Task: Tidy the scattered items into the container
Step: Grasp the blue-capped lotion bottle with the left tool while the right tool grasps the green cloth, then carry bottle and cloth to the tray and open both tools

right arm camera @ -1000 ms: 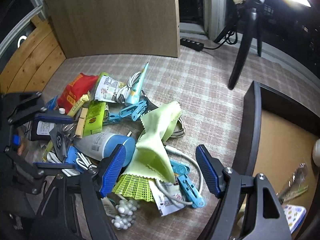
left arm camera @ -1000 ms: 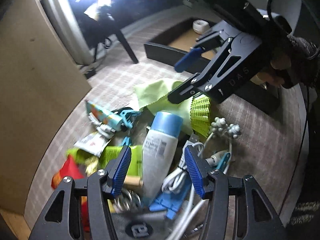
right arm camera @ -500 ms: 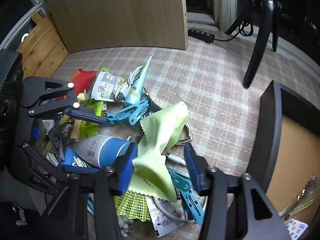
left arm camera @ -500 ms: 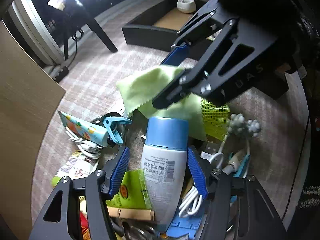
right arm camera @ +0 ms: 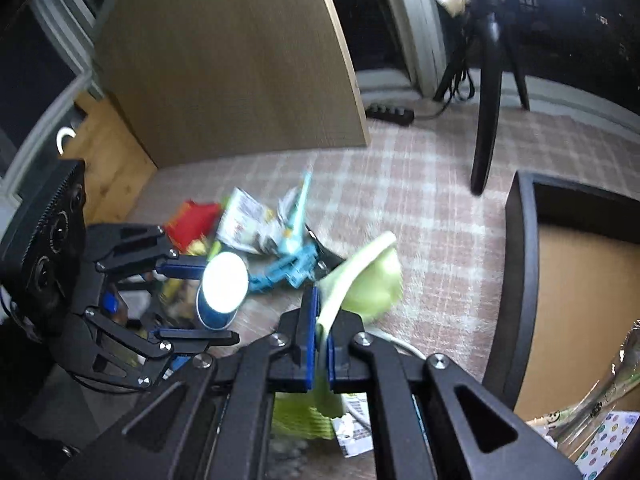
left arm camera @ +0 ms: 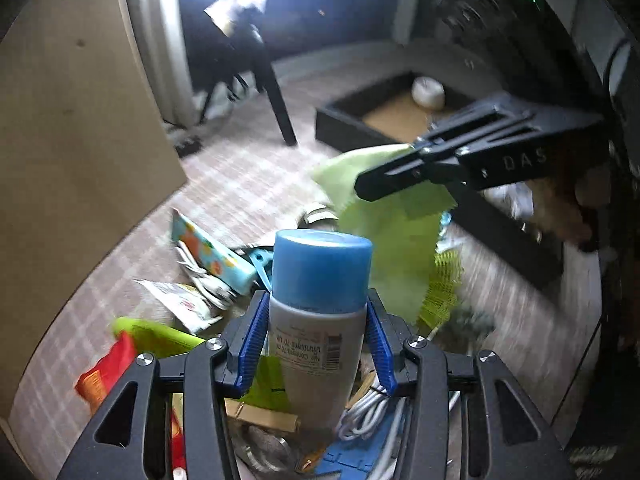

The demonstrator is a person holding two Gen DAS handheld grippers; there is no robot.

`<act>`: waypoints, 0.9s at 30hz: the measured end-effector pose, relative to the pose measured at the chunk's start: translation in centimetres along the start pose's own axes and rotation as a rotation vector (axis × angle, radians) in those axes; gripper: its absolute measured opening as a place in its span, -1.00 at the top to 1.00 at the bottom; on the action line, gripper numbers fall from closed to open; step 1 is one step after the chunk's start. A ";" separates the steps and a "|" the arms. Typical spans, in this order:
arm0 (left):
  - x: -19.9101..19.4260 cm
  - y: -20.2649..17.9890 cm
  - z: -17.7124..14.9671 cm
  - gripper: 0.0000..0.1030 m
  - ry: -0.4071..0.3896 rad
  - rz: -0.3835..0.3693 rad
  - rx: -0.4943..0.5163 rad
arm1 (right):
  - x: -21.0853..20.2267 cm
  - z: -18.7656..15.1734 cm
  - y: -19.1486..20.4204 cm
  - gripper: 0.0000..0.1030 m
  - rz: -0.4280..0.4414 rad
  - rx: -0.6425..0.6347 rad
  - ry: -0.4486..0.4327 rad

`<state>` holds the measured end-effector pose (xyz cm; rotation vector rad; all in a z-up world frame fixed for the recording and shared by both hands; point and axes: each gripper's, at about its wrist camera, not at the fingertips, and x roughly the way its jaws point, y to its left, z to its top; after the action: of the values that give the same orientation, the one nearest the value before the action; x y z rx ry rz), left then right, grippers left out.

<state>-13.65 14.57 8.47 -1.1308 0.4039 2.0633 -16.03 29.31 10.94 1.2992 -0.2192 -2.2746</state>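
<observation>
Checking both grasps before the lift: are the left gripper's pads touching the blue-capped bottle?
Touching. The left wrist view shows the left gripper with a blue pad pressed against each side of the blue-capped bottle, no gap.

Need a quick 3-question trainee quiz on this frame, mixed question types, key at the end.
1. True or false: the left gripper is shut on the blue-capped bottle.
2. Multiple choice: what does the right gripper hold? A) white cable B) green cloth C) red packet
3. Fill in: the black box lies to the ____ of the pile in the right wrist view.

Key: 1 true; 2 B; 3 right. In the left wrist view the pads sit against both sides of the bottle. In the right wrist view the cloth is pinched between nearly closed pads and its free end stands above the checked mat.
</observation>
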 end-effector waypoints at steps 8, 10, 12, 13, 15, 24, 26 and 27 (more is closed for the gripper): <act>-3.4 0.1 2.4 0.14 -0.139 0.047 -0.063 | -5.7 1.6 1.2 0.93 0.019 0.018 -0.155; -4.1 0.2 2.9 0.14 -0.157 0.058 -0.084 | -6.9 2.0 1.3 0.93 0.020 0.023 -0.184; -4.8 0.4 3.5 0.14 -0.171 0.070 -0.106 | -8.6 2.4 1.3 0.93 0.021 0.027 -0.222; -5.0 0.4 3.7 0.14 -0.179 0.070 -0.110 | -9.6 2.5 1.3 0.93 0.016 0.025 -0.242; -5.6 0.2 4.1 0.14 -0.199 0.070 -0.121 | -11.1 2.5 1.2 0.93 -0.005 0.025 -0.272; -4.5 -4.2 8.0 0.14 -0.249 0.023 -0.103 | -16.9 1.2 -3.9 0.93 -0.116 0.093 -0.326; -3.7 -5.7 9.3 0.14 -0.258 0.002 -0.089 | -17.7 0.9 -5.7 0.93 -0.160 0.116 -0.324; -3.2 -6.5 10.0 0.14 -0.259 -0.003 -0.082 | -17.9 0.9 -6.4 0.93 -0.180 0.125 -0.323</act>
<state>-13.77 23.27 17.21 -0.8933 0.1921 2.2054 -11.62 43.73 22.59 1.0391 -0.3747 -2.6582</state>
